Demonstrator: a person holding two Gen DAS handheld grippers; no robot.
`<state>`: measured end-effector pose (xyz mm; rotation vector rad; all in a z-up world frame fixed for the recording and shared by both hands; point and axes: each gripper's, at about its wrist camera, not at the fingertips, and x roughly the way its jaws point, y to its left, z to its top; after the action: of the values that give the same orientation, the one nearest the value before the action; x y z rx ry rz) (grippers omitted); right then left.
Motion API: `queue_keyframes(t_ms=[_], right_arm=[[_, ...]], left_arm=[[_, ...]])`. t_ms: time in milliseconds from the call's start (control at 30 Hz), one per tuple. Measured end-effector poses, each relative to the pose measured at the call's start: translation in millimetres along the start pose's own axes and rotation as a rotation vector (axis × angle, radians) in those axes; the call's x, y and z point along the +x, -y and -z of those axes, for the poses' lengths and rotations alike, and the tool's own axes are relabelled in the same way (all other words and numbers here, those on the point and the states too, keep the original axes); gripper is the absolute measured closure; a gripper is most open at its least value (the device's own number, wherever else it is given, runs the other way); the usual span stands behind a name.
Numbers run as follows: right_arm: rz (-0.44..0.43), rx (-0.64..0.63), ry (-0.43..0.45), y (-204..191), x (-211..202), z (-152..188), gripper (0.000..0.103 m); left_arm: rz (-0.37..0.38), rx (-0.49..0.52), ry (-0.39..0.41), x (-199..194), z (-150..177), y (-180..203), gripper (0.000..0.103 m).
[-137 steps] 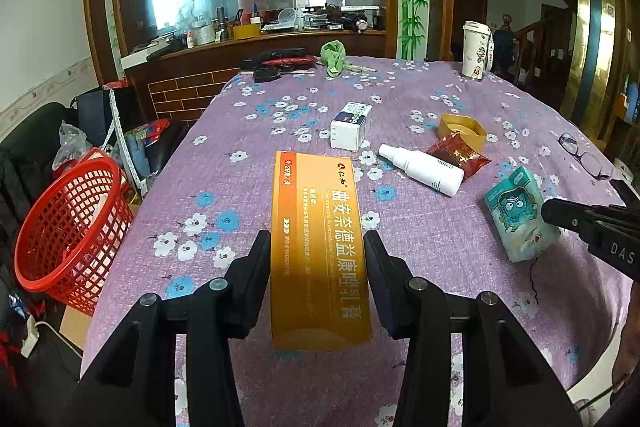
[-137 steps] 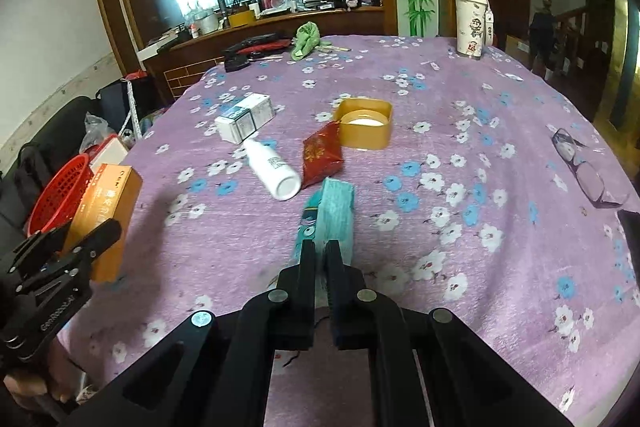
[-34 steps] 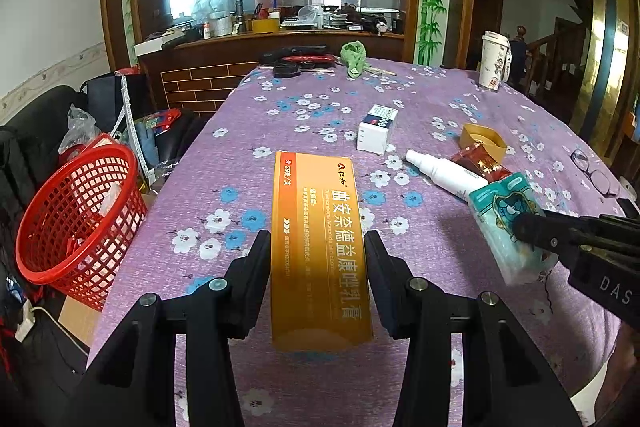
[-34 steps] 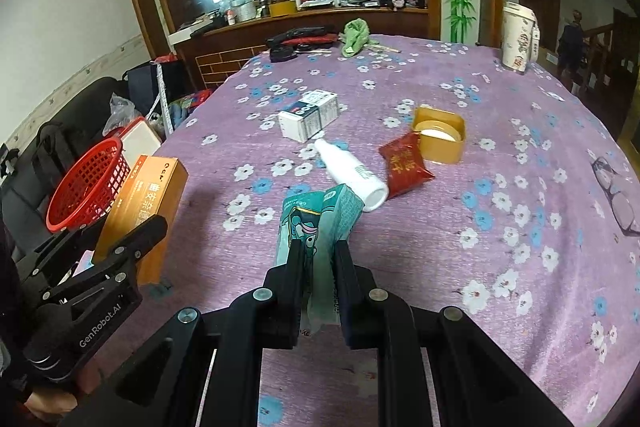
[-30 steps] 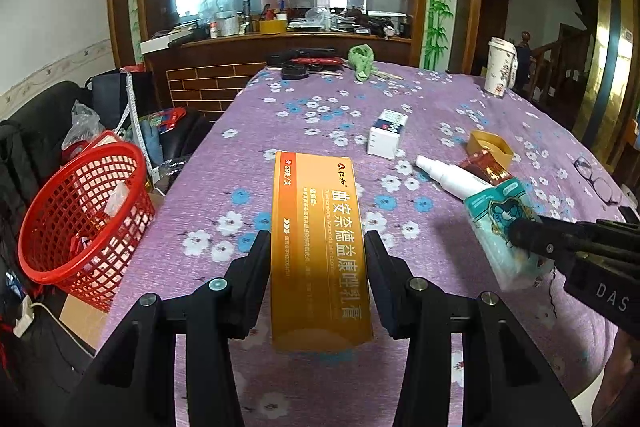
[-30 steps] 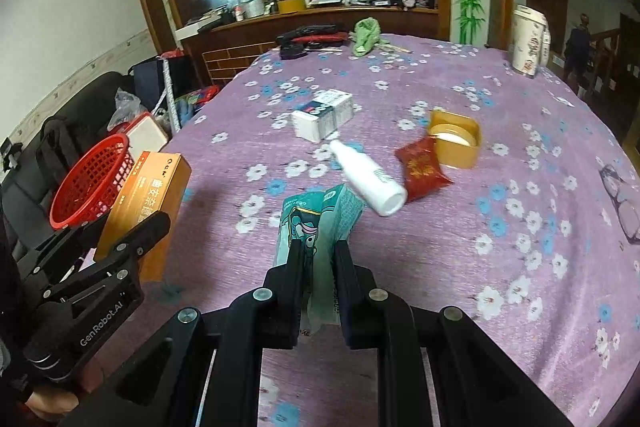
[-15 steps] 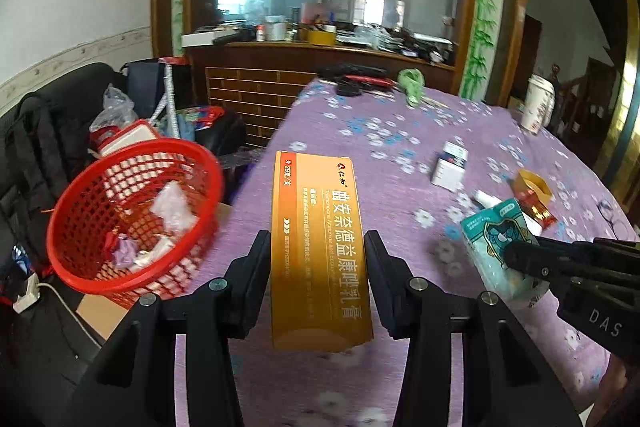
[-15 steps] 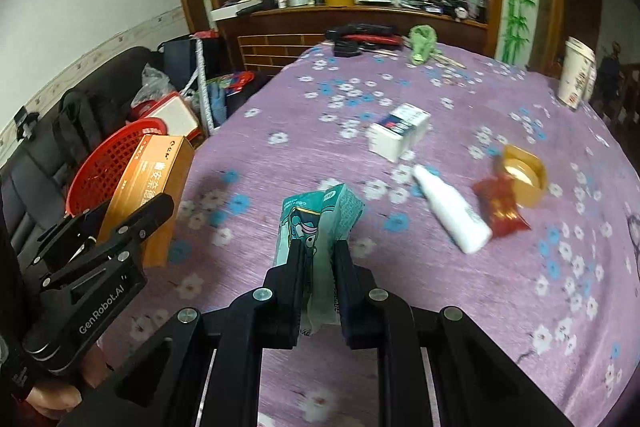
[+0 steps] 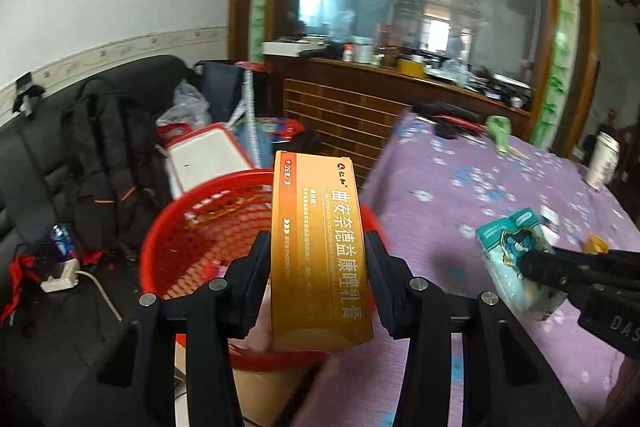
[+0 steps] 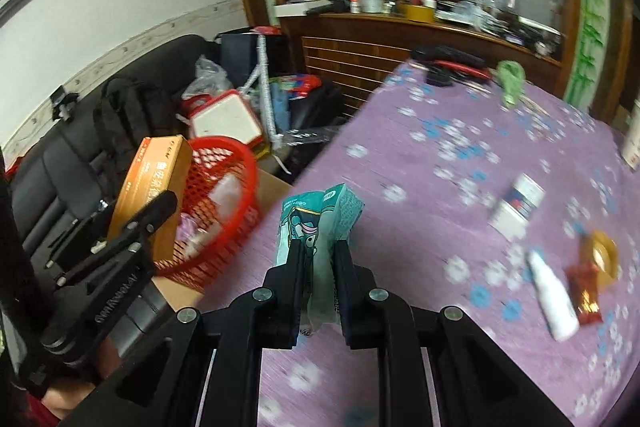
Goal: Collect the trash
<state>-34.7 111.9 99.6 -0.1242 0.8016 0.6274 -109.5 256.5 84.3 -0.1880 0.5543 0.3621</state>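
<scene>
My left gripper [image 9: 318, 253] is shut on a long orange carton [image 9: 318, 247] and holds it above the red mesh basket [image 9: 188, 239], which stands on the floor beside the table and has scraps in it. In the right wrist view the same orange carton [image 10: 154, 179] hangs over the red basket [image 10: 228, 195] at the left. My right gripper [image 10: 318, 247] is shut on a teal tissue packet [image 10: 316, 215] over the table's left edge. From the left wrist view the teal packet [image 9: 508, 247] and the right gripper's fingers [image 9: 560, 267] show at the right.
The purple flowered tablecloth [image 10: 460, 131] bears a white bottle [image 10: 554, 295], a red sachet [image 10: 586, 291], a yellow lid [image 10: 602, 255], a small white box [image 10: 518, 207] and a green cloth [image 10: 512, 79]. A black sofa with a backpack [image 9: 96, 163] and a cardboard box [image 10: 180, 291] crowd the floor.
Both grippers have swung left with their loads. The carton went from over the table to over the red basket, and the teal packet now hangs at the table's left edge.
</scene>
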Motion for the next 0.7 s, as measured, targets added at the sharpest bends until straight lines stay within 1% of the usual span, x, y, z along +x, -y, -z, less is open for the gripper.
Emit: queue_keyframes(t_ms=[167, 300, 367, 400, 433, 467, 500, 567, 633, 700], right_arm=[[-0.04, -0.035, 0.003, -28, 23, -22, 0.087], [-0.074, -0.024, -0.001, -38, 43, -37, 0.085], [-0.098, -0.013, -0.007, -41, 51, -42, 0.08], [-0.105, -0.007, -0.008, -42, 56, -44, 0.079], [-0.108, -0.005, -0.008, -41, 59, -46, 0.074], [-0.104, -0.001, -0.005, -41, 60, -47, 0.068], [-0.099, 0.008, 0.005, -38, 60, -48, 0.068], [-0.1, 0.018, 0.015, -31, 55, -46, 0.068], [-0.085, 0.035, 0.028, -22, 47, -43, 0.068], [-0.079, 0.051, 0.034, -11, 39, -37, 0.068]], left_arm=[[-0.061, -0.016, -0.007, 15, -4, -25, 0.058], [-0.089, -0.034, -0.026, 28, -4, -37, 0.058], [-0.098, -0.045, -0.035, 34, -4, -42, 0.057], [-0.101, -0.054, -0.038, 36, -4, -44, 0.057], [-0.102, -0.056, -0.047, 39, -4, -46, 0.056], [-0.101, -0.059, -0.056, 40, -4, -46, 0.054], [-0.1, -0.065, -0.059, 41, -4, -47, 0.043], [-0.098, -0.075, -0.047, 38, -4, -49, 0.035], [-0.106, -0.067, -0.041, 35, -5, -47, 0.035], [-0.097, -0.069, -0.042, 32, -5, -44, 0.035]])
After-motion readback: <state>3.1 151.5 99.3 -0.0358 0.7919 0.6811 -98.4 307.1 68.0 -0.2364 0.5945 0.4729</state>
